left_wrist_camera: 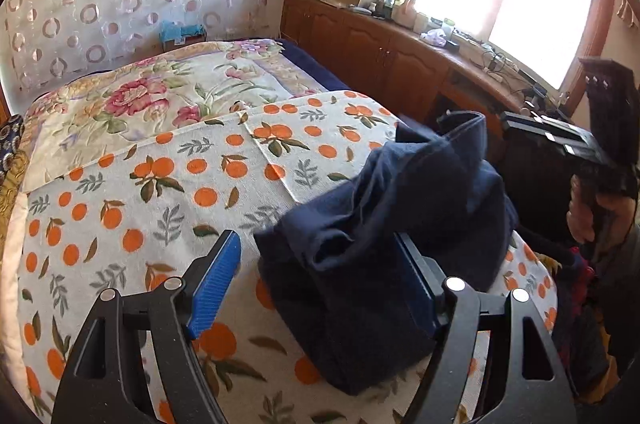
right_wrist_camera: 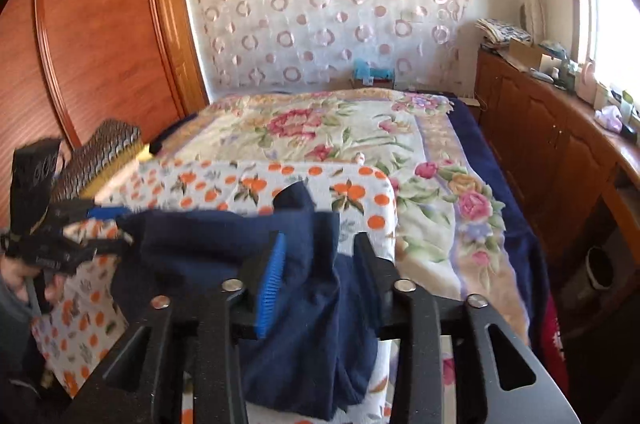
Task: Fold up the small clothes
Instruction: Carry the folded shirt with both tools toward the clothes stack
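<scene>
You see a navy garment (left_wrist_camera: 400,207) of soft, matt, fuzzy knit cloth on an orange-print cover (left_wrist_camera: 168,191) of coarse woven cloth. Your left gripper (left_wrist_camera: 320,272) has matt black plastic arms, ribbed blue pads (left_wrist_camera: 216,288) and shiny metal rivets (left_wrist_camera: 455,284). The cabinets (left_wrist_camera: 360,43) are glossy wood.

Left gripper (left_wrist_camera: 320,264) jaws wide, navy garment (left_wrist_camera: 384,224) bunched between, lying on orange-print blanket (left_wrist_camera: 160,183); pads not pressing.

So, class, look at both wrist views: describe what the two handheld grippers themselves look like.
Each is a black two-finger tool with cut-out arms and round silver pivot pins. The left gripper and right gripper both carry ribbed blue pads on their fingers. No cables show.
</scene>
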### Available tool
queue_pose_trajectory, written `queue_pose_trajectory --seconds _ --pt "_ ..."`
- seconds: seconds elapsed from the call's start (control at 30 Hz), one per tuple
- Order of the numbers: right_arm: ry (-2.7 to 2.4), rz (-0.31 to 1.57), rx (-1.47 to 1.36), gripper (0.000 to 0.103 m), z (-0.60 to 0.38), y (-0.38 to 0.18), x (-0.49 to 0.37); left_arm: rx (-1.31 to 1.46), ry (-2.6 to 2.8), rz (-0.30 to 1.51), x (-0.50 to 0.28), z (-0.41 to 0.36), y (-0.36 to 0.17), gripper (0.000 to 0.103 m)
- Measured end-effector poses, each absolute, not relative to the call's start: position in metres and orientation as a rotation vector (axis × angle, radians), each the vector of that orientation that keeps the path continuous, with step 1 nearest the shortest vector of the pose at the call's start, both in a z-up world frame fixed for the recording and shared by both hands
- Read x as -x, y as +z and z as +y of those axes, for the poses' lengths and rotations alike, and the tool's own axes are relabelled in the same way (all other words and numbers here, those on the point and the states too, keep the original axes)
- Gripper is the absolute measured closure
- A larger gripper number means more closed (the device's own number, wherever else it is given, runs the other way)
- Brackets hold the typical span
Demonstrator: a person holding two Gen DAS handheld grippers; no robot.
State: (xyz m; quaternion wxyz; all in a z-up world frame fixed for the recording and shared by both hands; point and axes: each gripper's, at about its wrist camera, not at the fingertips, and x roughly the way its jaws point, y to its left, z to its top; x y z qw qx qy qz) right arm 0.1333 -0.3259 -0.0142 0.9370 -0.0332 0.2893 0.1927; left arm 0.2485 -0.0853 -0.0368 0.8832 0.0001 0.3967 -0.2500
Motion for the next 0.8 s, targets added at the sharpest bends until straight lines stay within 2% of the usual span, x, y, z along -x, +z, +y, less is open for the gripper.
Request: queue_pose_trajectory --seconds 0.33,0.47,0.6,0.8 --pt "0.387 0.758 0.026 0.056 -0.324 -0.043 -0.164 -0.037 -0.43 0.885 -0.291 -0.088 -0.067 0.026" --pt "0.378 0.782 0.047 0.05 -0.322 -0.04 -0.175 -0.023 -0.43 0.883 -0.287 -0.081 -0.068 0.026" --pt "0.363 0.778 0.048 0.039 -0.319 -0.037 -0.181 -0.011 -0.432 0.885 -0.28 -0.076 -0.067 0.026" --pt "0.375 0.785 0.026 0.039 -0.317 -0.044 -0.183 0.017 -0.447 0.915 -0.279 -0.076 -0.073 0.026"
